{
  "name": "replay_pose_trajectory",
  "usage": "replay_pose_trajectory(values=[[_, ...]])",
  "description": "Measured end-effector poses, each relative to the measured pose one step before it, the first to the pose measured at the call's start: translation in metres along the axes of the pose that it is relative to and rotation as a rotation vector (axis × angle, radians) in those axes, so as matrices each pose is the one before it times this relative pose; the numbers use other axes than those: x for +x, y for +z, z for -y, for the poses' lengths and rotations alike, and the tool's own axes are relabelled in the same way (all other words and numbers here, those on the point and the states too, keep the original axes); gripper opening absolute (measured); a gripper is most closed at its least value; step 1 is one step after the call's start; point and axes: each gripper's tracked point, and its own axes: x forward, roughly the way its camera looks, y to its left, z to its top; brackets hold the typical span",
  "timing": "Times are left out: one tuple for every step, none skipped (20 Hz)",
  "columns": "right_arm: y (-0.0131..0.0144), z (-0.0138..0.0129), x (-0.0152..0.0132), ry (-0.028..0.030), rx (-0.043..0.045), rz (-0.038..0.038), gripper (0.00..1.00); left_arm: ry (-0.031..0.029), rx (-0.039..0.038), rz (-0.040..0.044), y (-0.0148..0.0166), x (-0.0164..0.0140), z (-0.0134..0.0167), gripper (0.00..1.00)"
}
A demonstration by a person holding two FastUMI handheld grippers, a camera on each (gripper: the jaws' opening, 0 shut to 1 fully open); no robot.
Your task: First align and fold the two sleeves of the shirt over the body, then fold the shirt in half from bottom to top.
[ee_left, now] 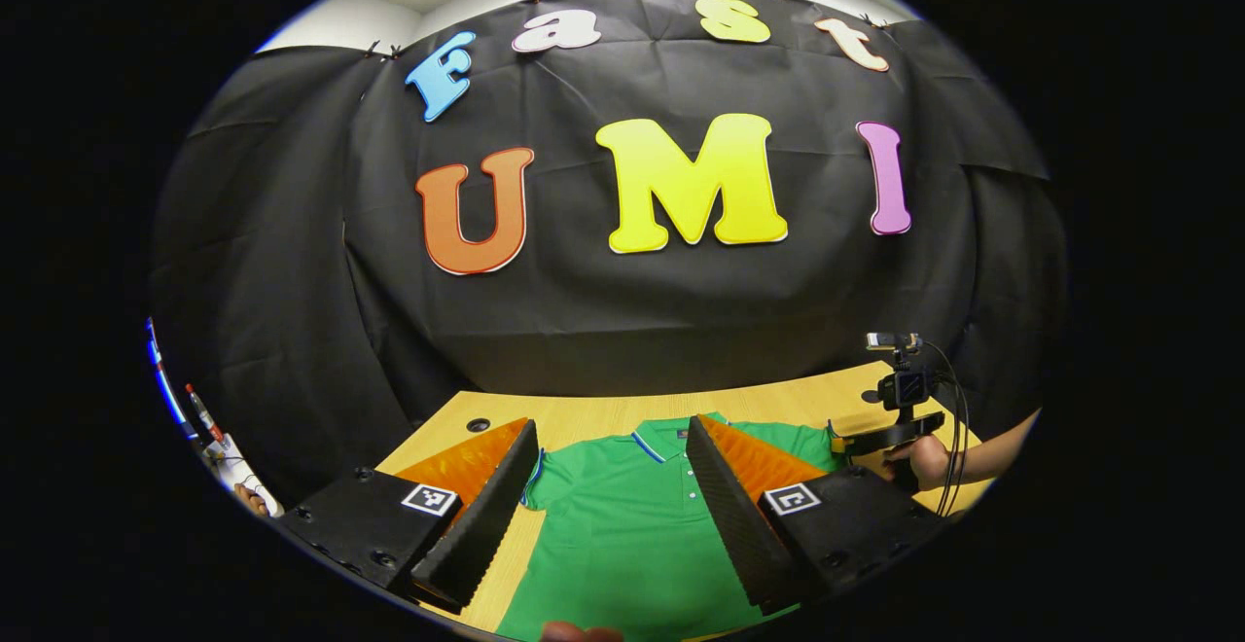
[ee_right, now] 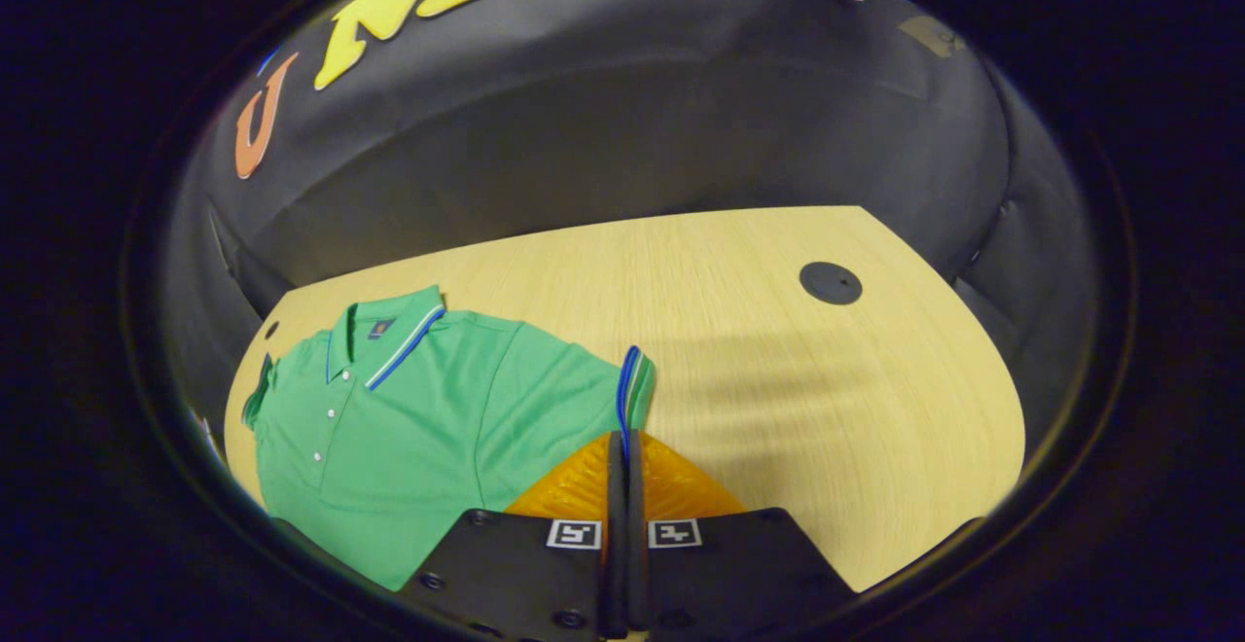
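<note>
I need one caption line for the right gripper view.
Right gripper shut on the sleeve cuff of a green polo shirt on the wooden table.

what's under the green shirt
The green shirt lies flat on the wooden table, which shows bare around it. Whatever is beneath the cloth is covered. The right gripper pinches the sleeve cuff.

Bright even light, sharp centre, warped edges

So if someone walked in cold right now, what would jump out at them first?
The bright green polo shirt spread flat on the wooden table. Next, the right gripper shut on the sleeve cuff, lifting its striped edge. In the left gripper view, the left gripper hangs open above the shirt's collar.
</note>
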Motion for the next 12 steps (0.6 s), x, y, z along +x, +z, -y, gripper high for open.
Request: replay_pose_trajectory(values=[[0.00171, -0.00067, -0.00305, 0.00364, 0.01555, 0.00427, 0.03, 0.00143, 0.00054, 0.00161, 0.00001, 0.00003, -0.00083, 0.99], [0.00436, -0.00039, -0.00295, 0.00377, 0.00920, 0.01111, 0.03, 0.00195, -0.00091, 0.00089, 0.00057, -0.00007, -0.00135, 0.99], [0.00449, -0.00221, -0.00382, 0.00109, 0.00026, 0.01327, 0.02, 0.00237, -0.00235, 0.00028, 0.00027, -0.00119, -0.00087, 0.99], [0.00588, -0.00229, -0.00438, 0.00296, -0.00329, 0.01426, 0.02, 0.00282, -0.00337, 0.00245, -0.00002, -0.00046, -0.00145, 0.99], [0.00542, -0.00602, -0.00536, 0.00772, -0.00669, 0.01361, 0.03, 0.00494, -0.00234, 0.00111, 0.00003, -0.00090, -0.00238, 0.99], [0.00506, -0.00657, -0.00473, 0.00701, -0.01053, 0.01240, 0.03, 0.00600, -0.00159, 0.00179, 0.00011, -0.00098, -0.00278, 0.99], [0.00391, -0.00862, -0.00484, 0.01080, -0.01495, 0.01102, 0.03, 0.00711, -0.00393, 0.00127, 0.00028, -0.00148, -0.00354, 0.99], [0.00379, -0.01092, -0.00381, 0.01450, -0.01979, 0.00842, 0.03, 0.00718, -0.00368, -0.00088, -0.00037, -0.00176, -0.00328, 0.99], [0.00346, -0.01185, -0.00410, 0.01319, -0.02530, 0.00832, 0.03, 0.00723, -0.00395, 0.00244, 0.00027, -0.00121, -0.00404, 0.99], [0.00228, -0.01305, -0.00267, 0.01487, -0.02678, 0.00591, 0.03, 0.00826, -0.00271, 0.00235, 0.00090, -0.00184, -0.00427, 0.99], [0.00165, -0.01561, -0.00132, 0.01698, -0.02296, 0.00579, 0.03, 0.00909, -0.00268, 0.00246, -0.00008, -0.00261, -0.00505, 0.99], [0.00010, -0.01503, 0.00063, 0.01806, -0.01786, -0.00036, 0.03, 0.01044, -0.00322, 0.00304, 0.00045, -0.00219, -0.00577, 0.99]])
